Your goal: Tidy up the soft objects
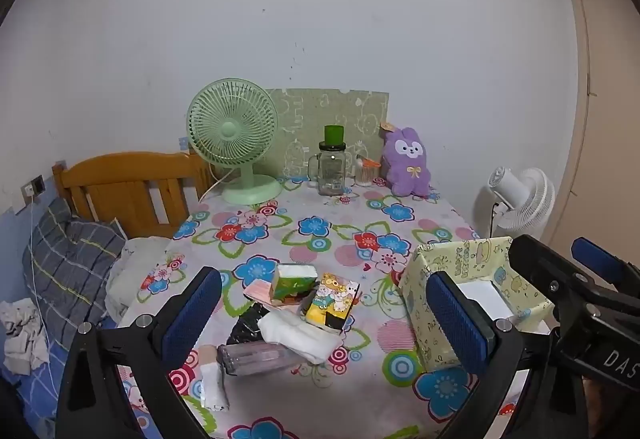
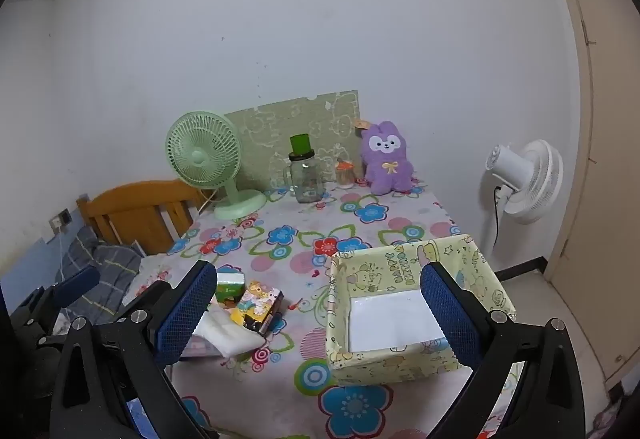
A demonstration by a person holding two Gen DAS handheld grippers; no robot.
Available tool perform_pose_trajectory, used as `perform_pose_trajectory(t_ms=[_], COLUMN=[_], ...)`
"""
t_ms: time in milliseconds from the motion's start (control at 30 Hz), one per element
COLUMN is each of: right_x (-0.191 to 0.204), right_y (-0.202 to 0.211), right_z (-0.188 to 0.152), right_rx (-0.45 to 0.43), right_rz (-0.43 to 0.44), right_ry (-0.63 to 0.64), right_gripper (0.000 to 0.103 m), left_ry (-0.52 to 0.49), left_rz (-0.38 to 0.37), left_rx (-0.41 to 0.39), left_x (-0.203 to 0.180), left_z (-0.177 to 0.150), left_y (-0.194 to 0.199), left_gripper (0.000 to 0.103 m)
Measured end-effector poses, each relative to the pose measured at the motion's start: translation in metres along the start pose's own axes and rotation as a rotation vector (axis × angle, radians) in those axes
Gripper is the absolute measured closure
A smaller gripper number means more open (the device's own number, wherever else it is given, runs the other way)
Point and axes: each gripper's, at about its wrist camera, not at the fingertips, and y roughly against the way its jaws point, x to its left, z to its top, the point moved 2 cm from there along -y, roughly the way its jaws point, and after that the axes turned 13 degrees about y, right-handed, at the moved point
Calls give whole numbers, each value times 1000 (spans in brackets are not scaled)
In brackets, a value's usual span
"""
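Both claws, left claw (image 1: pixel 324 323) and right claw (image 2: pixel 320 315), hang wide open and empty above the flowered bench (image 1: pixel 320 231). One heap of soft packets (image 1: pixel 304 303) lies left of one patterned box (image 2: pixel 400 319); one purple plush rabbit (image 1: pixel 408 163) sits between two fans.

counter cloth (image 1: pixel 312 211): pink, blue and red flowers | box (image 2: pixel 384 359): pale yellow, cartoon print, white inside | plush rabbit (image 1: pixel 408 163): purple, yellow bow | desk fan (image 1: pixel 234 143): mint green | pillow (image 1: pixel 68 267): grey plaid | claw pads (image 1: pixel 192 315): blue mesh
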Motion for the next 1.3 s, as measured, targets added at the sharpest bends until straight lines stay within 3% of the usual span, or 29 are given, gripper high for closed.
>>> perform_pose_trajectory(t_ms=[100, 200, 367, 1300], right_x=[-3, -6, 3, 5], right_y=[0, 4, 1, -7], right_z=[-1, 0, 0, -2], right_rx=[-2, -7, 27, 55], right_rz=[2, 4, -33, -71], right_ry=[-6, -11, 19, 22], right_gripper=[0, 0, 0, 0], left_ry=[12, 7, 27, 16], left_rz=[-4, -20, -31, -10], left_rx=[-11, 38, 51, 51], left_x=[2, -6, 3, 8], left_z=[-1, -4, 1, -4], left_y=[4, -2, -10, -16], left_gripper=[0, 0, 0, 1])
